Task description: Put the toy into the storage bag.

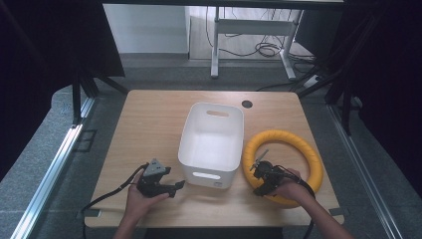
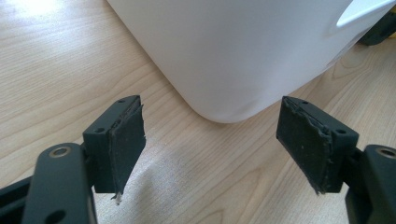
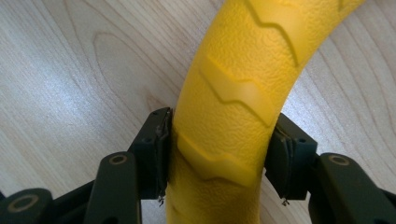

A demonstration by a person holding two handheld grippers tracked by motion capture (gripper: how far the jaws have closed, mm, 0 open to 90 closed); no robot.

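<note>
yellow and ridged, the ring (image 1: 282, 167) is lying flat on the wooden table (image 1: 149, 124) in the high view, just beside the right wall of the white bin (image 1: 211, 144). the right gripper (image 1: 260, 180) is sitting on the ring's near-left arc, with the right hand (image 1: 291, 190) reaching in from the bottom edge. the left gripper (image 1: 176, 186) is resting low near the bin's front-left corner, cradled in the left hand (image 1: 142, 196).

in the left gripper view, the left gripper (image 2: 210, 149) is standing wide apart with nothing between its pads (bare wood and the bin's rounded corner (image 2: 224, 60) ahead).

in the right gripper view, the right gripper (image 3: 219, 154) is clenching the ring (image 3: 233, 93), both pads pressing its sides, the tube curving away up over the table (image 3: 70, 70).
</note>
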